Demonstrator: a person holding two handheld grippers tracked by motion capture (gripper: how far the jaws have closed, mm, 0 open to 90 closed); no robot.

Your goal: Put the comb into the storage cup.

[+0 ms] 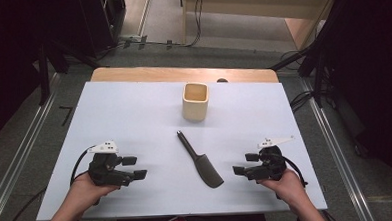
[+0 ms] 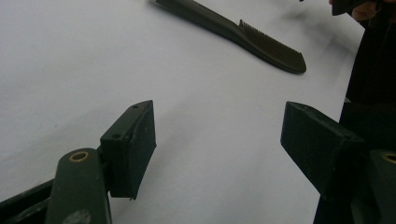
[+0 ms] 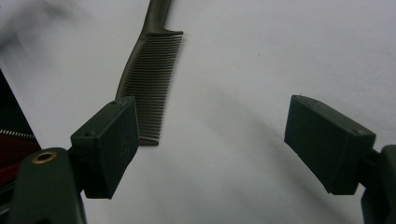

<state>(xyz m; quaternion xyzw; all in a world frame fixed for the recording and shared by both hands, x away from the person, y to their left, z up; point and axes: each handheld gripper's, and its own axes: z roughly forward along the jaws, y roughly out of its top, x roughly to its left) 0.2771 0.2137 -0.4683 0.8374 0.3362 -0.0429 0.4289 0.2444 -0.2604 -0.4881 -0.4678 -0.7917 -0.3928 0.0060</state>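
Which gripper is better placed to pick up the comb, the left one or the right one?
Probably the right gripper. It sits a little nearer the comb, and in its own view the comb's teeth lie just past its open jaws. The left gripper is also open, but the comb lies farther ahead.

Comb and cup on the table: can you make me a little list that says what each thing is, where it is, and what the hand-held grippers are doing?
comb: dark comb lying flat mid-table, handle pointing toward the cup
cup: cream cup, upright, beyond the comb, apart from it
table: white top
left hand-held gripper: open, left of the comb, holding nothing
right hand-held gripper: open, right of the comb, holding nothing
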